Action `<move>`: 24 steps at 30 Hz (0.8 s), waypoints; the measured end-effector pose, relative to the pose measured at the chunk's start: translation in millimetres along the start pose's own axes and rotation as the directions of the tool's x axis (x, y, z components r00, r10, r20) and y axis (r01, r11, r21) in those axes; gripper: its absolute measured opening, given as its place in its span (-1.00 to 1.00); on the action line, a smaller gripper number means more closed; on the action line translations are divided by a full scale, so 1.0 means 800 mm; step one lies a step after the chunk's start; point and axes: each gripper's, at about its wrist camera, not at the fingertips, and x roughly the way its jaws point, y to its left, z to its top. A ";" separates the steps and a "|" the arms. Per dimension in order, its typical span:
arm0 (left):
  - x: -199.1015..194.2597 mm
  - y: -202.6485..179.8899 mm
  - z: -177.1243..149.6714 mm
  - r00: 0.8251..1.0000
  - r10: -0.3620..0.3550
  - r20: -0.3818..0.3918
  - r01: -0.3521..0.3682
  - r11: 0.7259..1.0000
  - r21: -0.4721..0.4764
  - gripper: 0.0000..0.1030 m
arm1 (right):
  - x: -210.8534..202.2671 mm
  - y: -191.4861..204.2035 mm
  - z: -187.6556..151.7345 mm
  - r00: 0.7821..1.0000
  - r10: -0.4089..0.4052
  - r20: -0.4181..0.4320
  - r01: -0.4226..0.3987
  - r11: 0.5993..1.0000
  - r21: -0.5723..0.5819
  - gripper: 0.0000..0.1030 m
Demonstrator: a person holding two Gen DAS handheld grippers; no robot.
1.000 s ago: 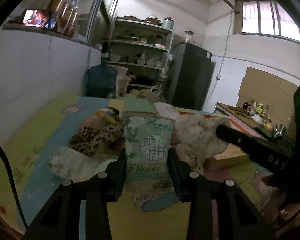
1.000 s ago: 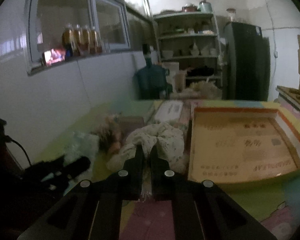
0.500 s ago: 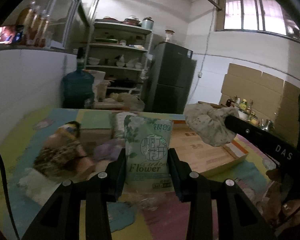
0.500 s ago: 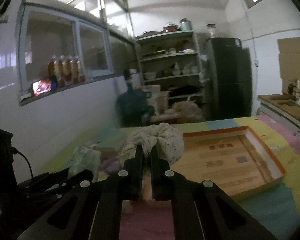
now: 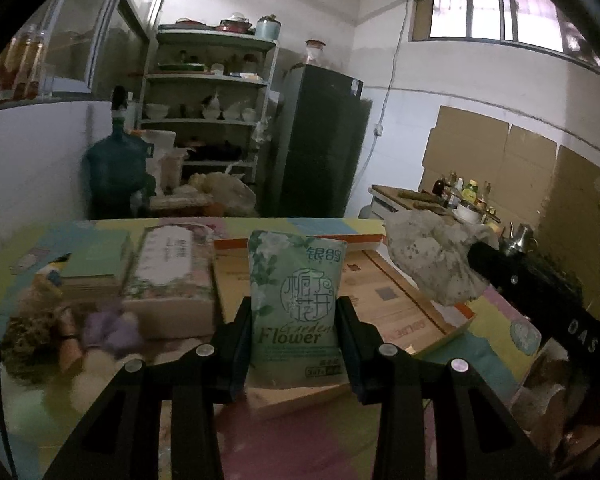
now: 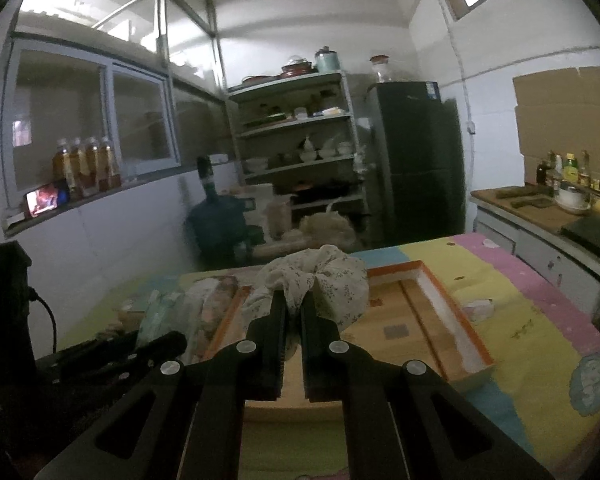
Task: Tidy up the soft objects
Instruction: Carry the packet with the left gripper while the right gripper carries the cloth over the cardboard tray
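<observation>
Tray (image 5: pixel 400 308) is lying just ahead and below both grippers. Left gripper (image 5: pixel 296 320) is clamping the upright tissue pack (image 5: pixel 296 288), right gripper (image 6: pixel 294 312) is pinching the floral cloth (image 6: pixel 332 276) (nearer the tray's inside, I judge).

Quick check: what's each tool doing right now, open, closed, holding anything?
Left tool: closed on the green tissue pack, held upright.
Right tool: closed on the floral cloth bundle, held above the shallow cardboard box.
</observation>
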 end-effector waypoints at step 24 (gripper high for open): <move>0.136 -0.072 0.008 0.990 0.021 -0.137 -0.024 1.000 -0.020 -0.23 | 0.070 -0.115 -0.008 0.994 -0.034 -0.106 0.039 0.998 0.045 -0.87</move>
